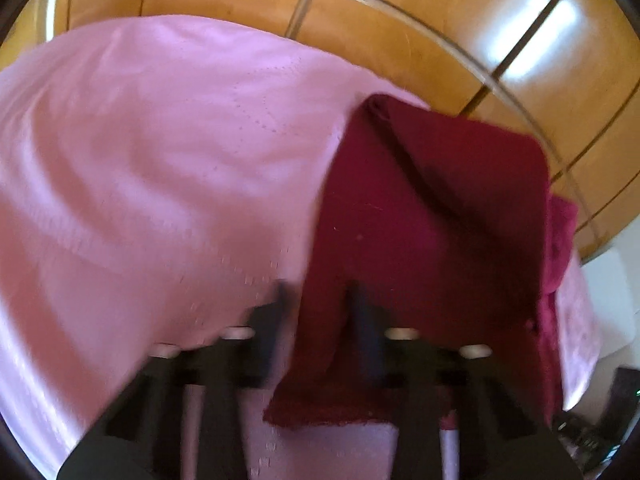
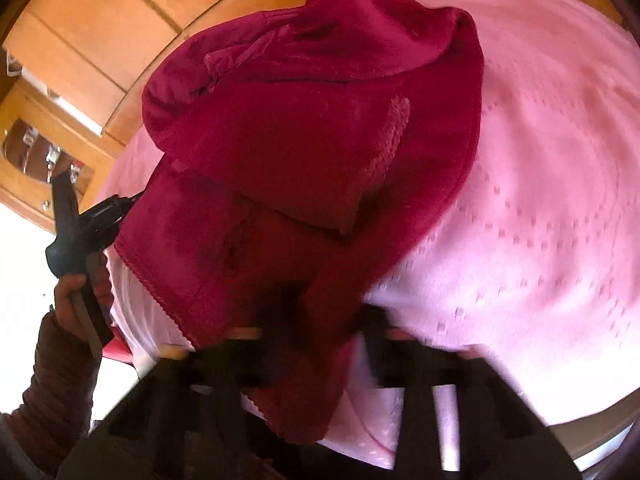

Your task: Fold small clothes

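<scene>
A dark red fleece garment (image 1: 432, 216) hangs lifted above a pink bedspread (image 1: 160, 160). In the left wrist view my left gripper (image 1: 320, 300) is shut on the garment's near edge, cloth passing between the black fingers (image 1: 362, 320). In the right wrist view the garment (image 2: 312, 128) is bunched and partly doubled over, with a ribbed cuff (image 2: 384, 148) showing. My right gripper (image 2: 324, 312) is shut on a lower fold of it; the fingertips are blurred and partly buried in cloth. The left gripper (image 2: 76, 224) shows at the left, held by a hand.
The pink bedspread (image 2: 540, 200) covers the bed under the garment. Wooden wardrobe doors (image 1: 400, 20) stand behind the bed. A wooden cabinet (image 2: 48, 128) with a glass door is at the left in the right wrist view. Dark items (image 1: 592, 436) lie beside the bed.
</scene>
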`<state>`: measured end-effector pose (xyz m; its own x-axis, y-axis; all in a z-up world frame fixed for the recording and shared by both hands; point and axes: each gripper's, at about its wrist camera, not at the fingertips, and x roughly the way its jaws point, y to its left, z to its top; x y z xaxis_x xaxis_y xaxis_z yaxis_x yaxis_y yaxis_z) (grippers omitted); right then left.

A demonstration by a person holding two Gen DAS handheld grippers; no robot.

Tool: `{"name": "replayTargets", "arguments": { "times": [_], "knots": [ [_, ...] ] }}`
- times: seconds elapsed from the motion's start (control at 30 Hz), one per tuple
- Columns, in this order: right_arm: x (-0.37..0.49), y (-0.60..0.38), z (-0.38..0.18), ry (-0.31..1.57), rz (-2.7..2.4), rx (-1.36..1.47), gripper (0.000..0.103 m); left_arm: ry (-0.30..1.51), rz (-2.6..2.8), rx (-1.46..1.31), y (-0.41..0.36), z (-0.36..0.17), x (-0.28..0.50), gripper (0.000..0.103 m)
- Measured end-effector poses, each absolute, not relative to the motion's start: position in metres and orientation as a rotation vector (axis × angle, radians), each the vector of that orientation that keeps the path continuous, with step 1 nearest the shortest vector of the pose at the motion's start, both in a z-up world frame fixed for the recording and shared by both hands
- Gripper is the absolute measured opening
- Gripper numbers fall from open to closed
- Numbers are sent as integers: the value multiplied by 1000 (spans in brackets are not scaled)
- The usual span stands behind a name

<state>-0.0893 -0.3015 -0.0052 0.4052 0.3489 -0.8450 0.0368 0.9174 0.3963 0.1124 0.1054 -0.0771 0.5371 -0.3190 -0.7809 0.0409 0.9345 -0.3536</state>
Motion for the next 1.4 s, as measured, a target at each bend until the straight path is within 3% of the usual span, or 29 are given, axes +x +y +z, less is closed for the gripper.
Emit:
{"name": "replayTargets", "arguments": {
  "times": [0.07, 0.4, 0.67, 0.73, 0.8, 0.93, 1.1, 1.13, 1.17, 1.2, 1.23, 1.3, 1.33, 1.37, 1.4],
  "knots": [
    [-85, -300, 4, 1119, 203, 324, 9, 972, -235, -304, 105, -72, 112, 6],
    [-116, -367, 68, 1024, 96, 117, 8, 926, -370, -334, 110, -23, 42, 5],
    [-126, -399, 26, 1154, 23, 116, 9, 1082, -310, -268, 84, -64, 6, 7],
    [-123, -398, 24, 1157, 28, 129, 21, 1058, -274, -267, 89, -54, 8, 7],
    [-123, -404, 30, 1121, 24, 162, 64, 1001, -275, -256, 90, -35, 12, 7],
    [-123, -422, 52, 1028, -15, 183, 67, 947, -413, -262, 70, -11, 17, 7],
    [-114, -408, 56, 986, -21, 183, 70, 1048, -614, -357, 2, -26, 40, 8],
    [-112, -403, 55, 987, -17, 172, 71, 1078, -654, -373, -15, -32, 47, 26],
    [-114, -402, 55, 987, -14, 165, 72, 1088, -653, -384, -22, -36, 42, 54],
    [-111, -399, 53, 988, -8, 162, 73, 1097, -644, -402, -30, -39, 46, 63],
    [-109, -395, 52, 989, -2, 159, 73, 1105, -659, -425, -41, -44, 49, 66],
    [-108, -392, 48, 993, 3, 153, 73, 1120, -658, -400, -54, -48, 53, 61],
    [-106, -388, 45, 994, 6, 150, 73, 1129, -634, -368, -59, -52, 58, 40],
    [-104, -386, 44, 994, 11, 148, 73, 1142, -635, -347, -61, -53, 60, 10],
    [-102, -384, 44, 992, 15, 149, 73, 1145, -629, -329, -62, -53, 63, 3]
  ]
}}
